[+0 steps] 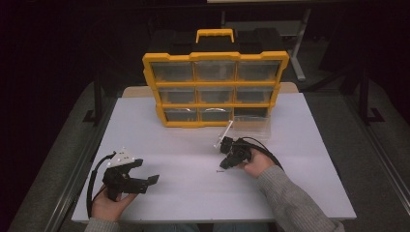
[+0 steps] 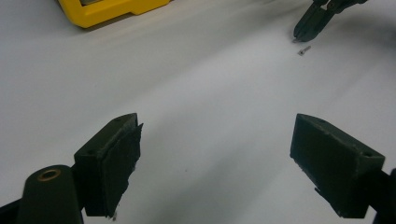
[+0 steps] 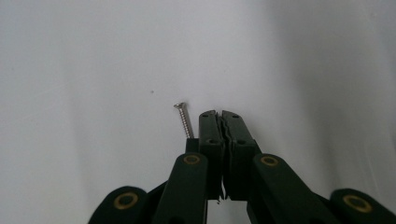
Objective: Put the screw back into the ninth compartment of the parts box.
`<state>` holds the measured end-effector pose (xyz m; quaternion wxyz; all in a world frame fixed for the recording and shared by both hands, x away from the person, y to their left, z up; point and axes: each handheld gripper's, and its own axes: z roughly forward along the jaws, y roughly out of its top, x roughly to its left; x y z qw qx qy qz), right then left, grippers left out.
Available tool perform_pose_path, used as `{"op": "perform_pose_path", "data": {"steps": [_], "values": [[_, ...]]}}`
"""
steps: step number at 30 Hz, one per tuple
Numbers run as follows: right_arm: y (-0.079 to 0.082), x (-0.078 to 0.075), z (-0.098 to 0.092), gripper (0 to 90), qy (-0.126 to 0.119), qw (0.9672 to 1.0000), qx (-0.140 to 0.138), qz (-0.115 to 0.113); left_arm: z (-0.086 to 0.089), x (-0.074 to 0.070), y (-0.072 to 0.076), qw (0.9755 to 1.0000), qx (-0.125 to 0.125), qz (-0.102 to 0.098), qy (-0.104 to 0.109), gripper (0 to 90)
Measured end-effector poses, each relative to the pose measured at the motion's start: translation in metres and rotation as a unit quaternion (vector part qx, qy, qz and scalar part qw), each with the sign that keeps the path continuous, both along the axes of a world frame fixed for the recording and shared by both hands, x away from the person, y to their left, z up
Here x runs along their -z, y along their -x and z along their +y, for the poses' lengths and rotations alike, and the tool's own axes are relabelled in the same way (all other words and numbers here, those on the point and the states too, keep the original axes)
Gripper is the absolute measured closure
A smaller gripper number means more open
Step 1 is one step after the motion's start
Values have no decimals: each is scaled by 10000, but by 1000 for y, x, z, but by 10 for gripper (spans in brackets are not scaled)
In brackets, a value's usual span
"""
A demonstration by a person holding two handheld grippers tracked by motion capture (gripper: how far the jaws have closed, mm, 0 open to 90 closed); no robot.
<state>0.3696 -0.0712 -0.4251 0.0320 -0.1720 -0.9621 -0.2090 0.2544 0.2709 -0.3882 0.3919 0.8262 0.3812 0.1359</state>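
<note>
A white table is seen in a dark room. A small silver screw lies flat just beside the right gripper, whose jaws are pressed together, empty. The left gripper is held wide apart.

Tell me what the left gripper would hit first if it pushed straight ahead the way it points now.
Probably nothing soon: ahead of the open left gripper lies bare white table. Farther along, slightly off to one side, sit the small screw and the shut right gripper; depth is hard to judge.
</note>
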Motion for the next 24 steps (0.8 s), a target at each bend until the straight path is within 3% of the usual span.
{"op": "perform_pose_path", "data": {"steps": [5,10,24], "values": [[-4,-8,-6,865,-195,9998,34,85,0,1,0,10000,-5,-5,15,157],[-9,-28,-12,864,-435,9990,75,37,0,0,0,10000,5,-4,-10,156],[-23,-77,-28,864,-621,9978,220,-110,0,-1,0,10000,9,-24,-12,156]]}}
